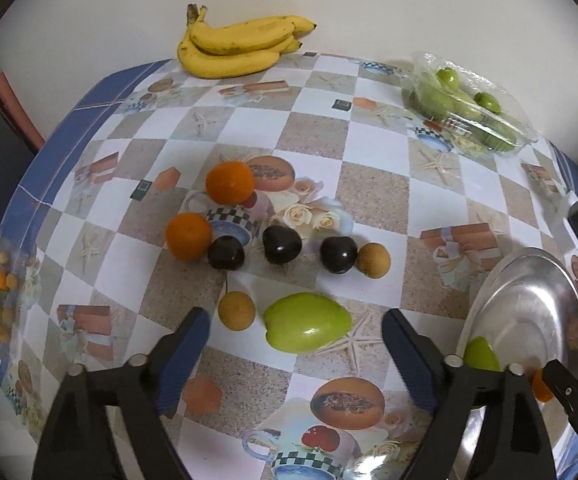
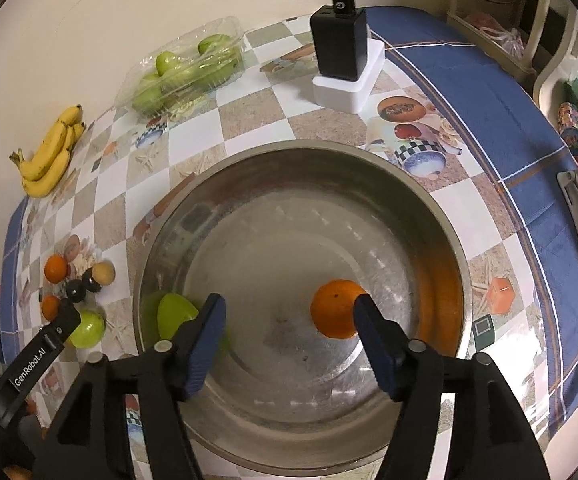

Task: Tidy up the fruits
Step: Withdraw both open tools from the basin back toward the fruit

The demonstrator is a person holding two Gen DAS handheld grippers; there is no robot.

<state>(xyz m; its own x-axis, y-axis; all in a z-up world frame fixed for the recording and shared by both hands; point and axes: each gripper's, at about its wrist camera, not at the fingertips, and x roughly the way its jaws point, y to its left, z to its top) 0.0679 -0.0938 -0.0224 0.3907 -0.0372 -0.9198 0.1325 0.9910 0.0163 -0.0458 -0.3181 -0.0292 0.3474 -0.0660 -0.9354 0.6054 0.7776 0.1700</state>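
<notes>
Partly done, judging by the steel bowl point(image 2: 161, 216): 2 fruits inside, 1 orange point(image 2: 335, 308) near the right wall and 1 green fruit point(image 2: 175, 312) against the left wall. Right gripper point(image 2: 289, 312) above the bowl, fingers wide apart, nothing gripped, orange just beside the right one.

Left gripper point(image 1: 297, 328) over the counter point(image 1: 369, 152), fingers spread wide and empty. Nearest, between them, a green fruit point(image 1: 307, 322) lying on its side, long axis across the view, narrower end toward the bowl. Just beside it, 1 tan round fruit point(image 1: 236, 311). Further on, 3 dark fruits point(image 1: 282, 244), another tan one point(image 1: 373, 260) and 2 oranges point(image 1: 229, 182). All 8 still to move.

At the far edge, bananas point(image 1: 233, 48) lengthwise along the wall, stems left, and a clear pack point(image 1: 469, 100) toward the far right corner.
</notes>
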